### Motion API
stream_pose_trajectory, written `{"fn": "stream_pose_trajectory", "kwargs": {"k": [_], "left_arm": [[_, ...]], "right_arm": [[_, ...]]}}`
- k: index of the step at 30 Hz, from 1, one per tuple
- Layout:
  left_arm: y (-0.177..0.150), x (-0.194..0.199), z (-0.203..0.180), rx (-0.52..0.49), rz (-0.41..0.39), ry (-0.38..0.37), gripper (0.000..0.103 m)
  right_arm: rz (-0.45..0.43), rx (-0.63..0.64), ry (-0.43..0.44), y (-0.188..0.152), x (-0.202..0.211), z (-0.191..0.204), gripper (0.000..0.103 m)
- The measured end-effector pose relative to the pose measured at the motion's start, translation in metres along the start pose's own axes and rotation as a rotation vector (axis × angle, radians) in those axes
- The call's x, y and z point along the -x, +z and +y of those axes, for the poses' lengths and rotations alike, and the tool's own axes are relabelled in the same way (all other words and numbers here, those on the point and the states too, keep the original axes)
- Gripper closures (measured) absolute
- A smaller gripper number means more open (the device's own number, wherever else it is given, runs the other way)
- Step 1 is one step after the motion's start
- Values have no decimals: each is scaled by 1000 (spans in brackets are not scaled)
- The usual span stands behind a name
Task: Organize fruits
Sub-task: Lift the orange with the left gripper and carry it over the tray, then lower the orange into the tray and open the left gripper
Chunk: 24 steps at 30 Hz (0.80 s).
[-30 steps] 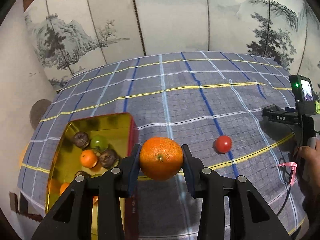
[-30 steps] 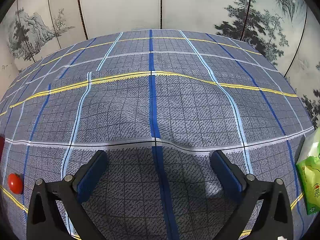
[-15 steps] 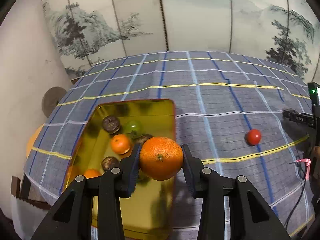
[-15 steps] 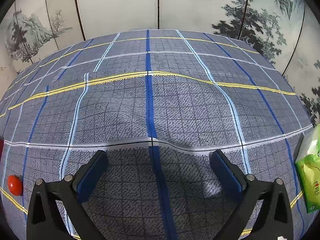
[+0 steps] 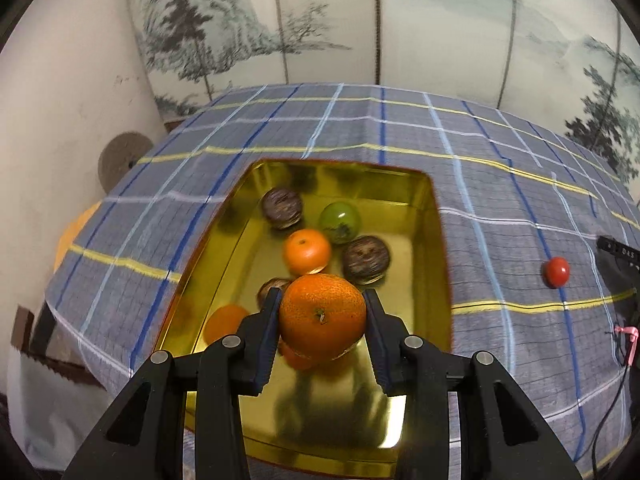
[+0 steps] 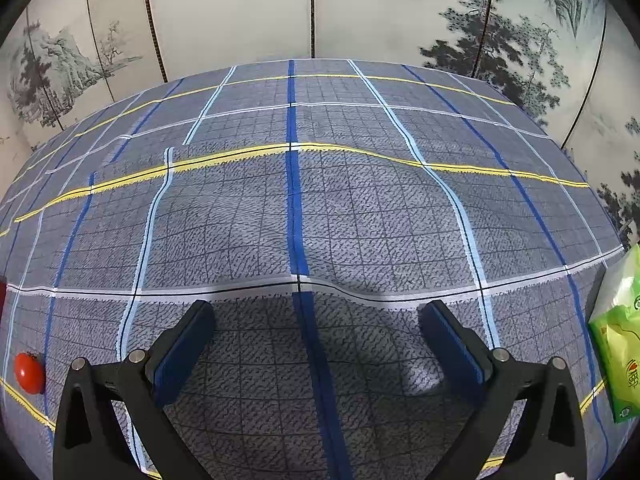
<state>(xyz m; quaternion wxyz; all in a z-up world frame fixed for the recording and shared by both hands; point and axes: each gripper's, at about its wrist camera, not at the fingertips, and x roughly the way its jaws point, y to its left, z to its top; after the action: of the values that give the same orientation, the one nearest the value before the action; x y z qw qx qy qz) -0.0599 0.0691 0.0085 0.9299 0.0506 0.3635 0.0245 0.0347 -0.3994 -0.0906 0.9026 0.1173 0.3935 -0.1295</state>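
Note:
My left gripper [image 5: 322, 322] is shut on a large orange [image 5: 322, 316] and holds it above the near half of a gold tin [image 5: 436, 240]. The tin holds several fruits: a smaller orange [image 5: 307, 251], a green fruit [image 5: 340, 218], dark brown fruits [image 5: 281, 207] and another orange [image 5: 224, 322] at the near left. A small red tomato [image 5: 555, 271] lies on the cloth right of the tin; it also shows at the left edge of the right wrist view [image 6: 29, 372]. My right gripper [image 6: 316, 344] is open and empty over the plaid cloth.
A blue-grey plaid tablecloth [image 6: 360, 208] covers the table. A green packet [image 6: 618, 344] lies at the table's right edge. Painted screens stand behind. A white wall [image 5: 60, 120] is close on the left. The right gripper's body [image 5: 620, 256] shows at the left wrist view's right edge.
My left gripper has carried the large orange leftward from over the cloth to above the gold tin. The right gripper has stayed open and almost still.

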Motion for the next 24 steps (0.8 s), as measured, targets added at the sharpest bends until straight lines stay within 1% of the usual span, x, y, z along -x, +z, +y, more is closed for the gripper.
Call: {"fn": "stream_pose_trajectory", "kwargs": {"k": [3, 10, 18, 24], "left_arm": [[-6, -6, 12, 21, 17, 20, 62], [-14, -14, 25, 44, 47, 19, 62], [-19, -14, 26, 39, 43, 15, 62], [-18, -13, 22, 38, 52, -6, 62]], "right_arm": [[0, 0, 0, 0, 0, 0, 0], [0, 0, 0, 0, 0, 0, 0], [0, 0, 0, 0, 0, 0, 0], [1, 0, 0, 0, 0, 0, 0]]}}
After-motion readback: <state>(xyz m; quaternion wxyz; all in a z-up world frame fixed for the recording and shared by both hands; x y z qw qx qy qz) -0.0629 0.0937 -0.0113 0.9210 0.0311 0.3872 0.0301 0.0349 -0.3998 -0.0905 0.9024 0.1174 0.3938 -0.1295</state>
